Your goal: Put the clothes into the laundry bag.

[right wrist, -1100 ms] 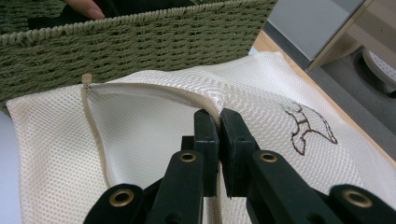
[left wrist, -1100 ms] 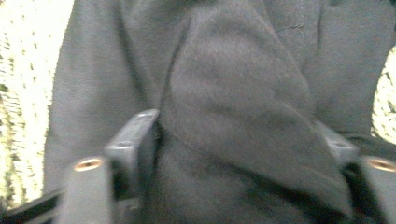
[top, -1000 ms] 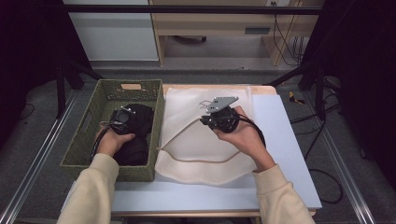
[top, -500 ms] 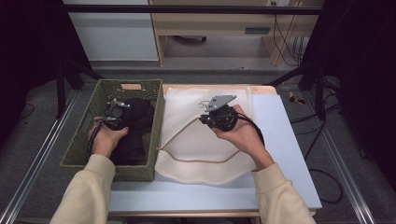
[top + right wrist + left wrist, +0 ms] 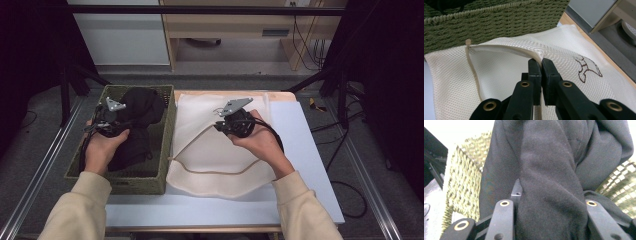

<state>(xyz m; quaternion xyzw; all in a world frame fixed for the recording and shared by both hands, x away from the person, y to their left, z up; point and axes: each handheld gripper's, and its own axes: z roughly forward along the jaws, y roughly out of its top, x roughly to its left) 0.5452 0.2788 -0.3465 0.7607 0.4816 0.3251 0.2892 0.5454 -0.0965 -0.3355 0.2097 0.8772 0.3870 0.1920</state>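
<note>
Left tool (image 5: 111, 121) is clenched on the black garment (image 5: 140, 107), its jaws having just closed in, lifting it above the green basket (image 5: 167, 150). Right tool (image 5: 541, 65) pinches the zipper edge of the mesh laundry bag (image 5: 215, 150) on the counter (image 5: 310, 160), holding its mouth open. Stuffing the garment inside is what's left.

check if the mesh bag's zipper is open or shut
Open: the mesh bag gapes along its zipper, and the right gripper pinches the upper edge, lifting it.
</note>
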